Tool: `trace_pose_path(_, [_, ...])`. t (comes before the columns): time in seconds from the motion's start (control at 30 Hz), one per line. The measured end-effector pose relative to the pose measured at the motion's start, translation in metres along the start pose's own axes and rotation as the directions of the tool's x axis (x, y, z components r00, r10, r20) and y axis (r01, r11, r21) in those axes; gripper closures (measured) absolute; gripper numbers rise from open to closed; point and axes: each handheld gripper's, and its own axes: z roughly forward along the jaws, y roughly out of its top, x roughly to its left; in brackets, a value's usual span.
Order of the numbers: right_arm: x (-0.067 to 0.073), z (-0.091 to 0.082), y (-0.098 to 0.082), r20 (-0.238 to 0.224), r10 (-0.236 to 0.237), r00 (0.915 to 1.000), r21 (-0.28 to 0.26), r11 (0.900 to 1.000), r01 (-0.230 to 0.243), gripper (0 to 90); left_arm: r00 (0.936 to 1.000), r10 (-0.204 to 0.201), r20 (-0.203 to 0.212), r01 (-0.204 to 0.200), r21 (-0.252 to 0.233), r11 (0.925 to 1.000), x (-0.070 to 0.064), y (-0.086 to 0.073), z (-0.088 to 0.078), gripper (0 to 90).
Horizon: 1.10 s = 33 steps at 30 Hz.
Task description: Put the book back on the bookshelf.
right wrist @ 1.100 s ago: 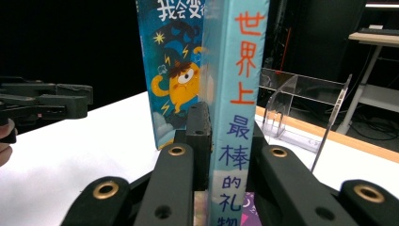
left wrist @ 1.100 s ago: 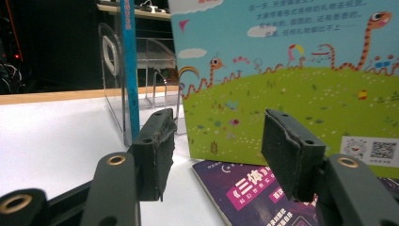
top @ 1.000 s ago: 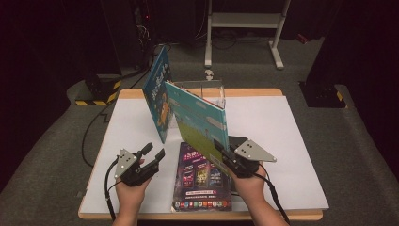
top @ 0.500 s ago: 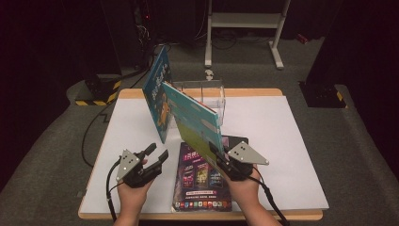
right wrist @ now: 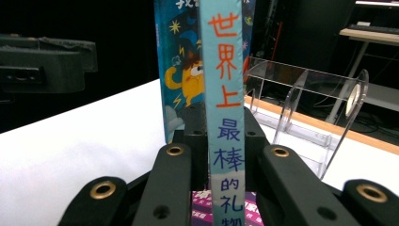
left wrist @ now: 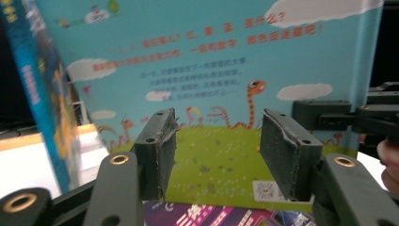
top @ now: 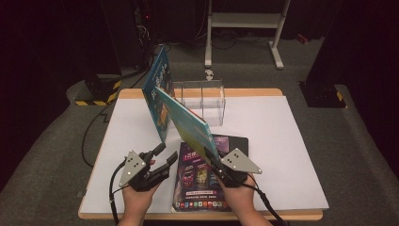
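Right gripper (top: 214, 162) is clamped on the spine of the green book (top: 188, 125), lifting it off the purple book (top: 202, 181) toward the clear rack (top: 202, 101). Left gripper (top: 162, 160) waits beside it, jaws apart, holding nothing, maybe to steady it.

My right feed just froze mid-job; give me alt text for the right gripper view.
The right gripper is shut on the spine of a light blue picture book, held upright. Behind it stands a darker blue book, with a clear acrylic rack to the right on the white table.
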Motion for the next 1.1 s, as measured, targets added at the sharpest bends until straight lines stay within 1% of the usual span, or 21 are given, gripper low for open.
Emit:
trace_pose_path(0.1, [0.000, 0.000, 0.000, 0.006, 0.000, 1.0000, 0.000, 1.000, 0.000, 79.3, 1.0000, -0.004, 0.006, 0.004, 0.001, 1.0000, -0.005, 0.002, 0.009, 47.0])
trace_pose_path(0.17, [0.000, 0.000, 0.000, 0.006, -0.002, 1.0000, -0.003, 1.000, 0.002, 79.3, 0.9998, 0.018, 0.006, -0.018, 0.014, 0.9997, -0.008, 0.003, 0.019, 48.0])
trace_pose_path(0.27, [0.000, 0.000, -0.001, 0.002, 0.002, 1.0000, -0.006, 1.000, -0.002, 79.1, 0.9996, 0.029, -0.005, -0.029, 0.022, 0.9993, -0.010, 0.005, 0.031, 49.7])
trace_pose_path(0.4, [0.000, 0.000, -0.002, -0.001, 0.001, 1.0000, -0.012, 1.000, -0.001, 79.0, 0.9993, 0.024, -0.027, -0.023, 0.037, 0.9990, -0.008, 0.004, 0.047, 51.6])
trace_pose_path(0.53, [0.000, -0.001, -0.002, -0.001, 0.002, 1.0000, -0.015, 1.000, -0.002, 78.9, 0.9991, 0.010, -0.040, -0.008, 0.048, 0.9988, -0.007, 0.002, 0.060, 52.9])
trace_pose_path(0.67, [0.001, -0.001, -0.003, -0.003, 0.003, 1.0000, -0.013, 1.000, -0.003, 78.7, 0.9989, 0.009, -0.045, -0.007, 0.057, 0.9984, -0.007, 0.001, 0.066, 53.2])
trace_pose_path(0.77, [0.001, -0.001, -0.003, 0.000, 0.003, 1.0000, -0.018, 1.000, -0.003, 78.7, 0.9989, 0.004, -0.046, -0.001, 0.056, 0.9984, -0.008, 0.000, 0.068, 53.3])
trace_pose_path(0.83, [0.001, -0.001, -0.003, -0.003, 0.007, 1.0000, -0.020, 1.000, -0.007, 78.4, 0.9988, 0.008, -0.047, -0.006, 0.057, 0.9984, -0.008, 0.000, 0.068, 53.2])
trace_pose_path(0.87, [0.000, -0.001, -0.003, -0.008, 0.007, 0.9999, -0.020, 1.000, -0.007, 78.0, 0.9988, 0.009, -0.047, -0.006, 0.057, 0.9984, -0.007, 0.000, 0.067, 52.9])
trace_pose_path(0.9, [-0.001, -0.002, -0.004, -0.022, 0.013, 0.9997, -0.018, 1.000, -0.013, 76.3, 0.9987, 0.006, -0.051, -0.003, 0.054, 0.9985, -0.007, 0.000, 0.067, 52.9])
trace_pose_path(0.93, [-0.002, -0.002, -0.005, -0.036, 0.017, 0.9992, -0.016, 1.000, -0.018, 73.4, 0.9984, 0.009, -0.055, -0.005, 0.058, 0.9983, -0.006, 0.000, 0.067, 53.1])
trace_pose_path(0.97, [-0.005, -0.004, -0.007, -0.064, 0.024, 0.9976, -0.013, 1.000, -0.025, 69.7, 0.9985, 0.007, -0.054, -0.003, 0.058, 0.9983, -0.005, 0.000, 0.067, 52.9])
trace_pose_path(1.0, [-0.006, -0.006, -0.009, -0.083, 0.023, 0.9963, -0.019, 1.000, -0.025, 68.6, 0.9985, 0.004, -0.054, -0.001, 0.059, 0.9983, -0.005, 0.001, 0.066, 52.6])
trace_pose_path(1.03, [-0.008, -0.009, -0.011, -0.089, 0.017, 0.9959, -0.020, 1.000, -0.018, 68.4, 0.9984, 0.007, -0.055, -0.004, 0.059, 0.9982, -0.005, 0.000, 0.066, 52.6])
trace_pose_path(1.07, [-0.011, -0.012, -0.015, -0.103, 0.019, 0.9945, -0.010, 1.000, -0.020, 68.5, 0.9984, 0.008, -0.056, -0.004, 0.060, 0.9982, -0.005, 0.000, 0.066, 52.7])
trace_pose_path(1.1, [-0.013, -0.014, -0.018, -0.129, 0.024, 0.9914, -0.008, 1.000, -0.026, 68.0, 0.9984, 0.007, -0.055, -0.004, 0.060, 0.9982, -0.005, 0.000, 0.066, 52.7])
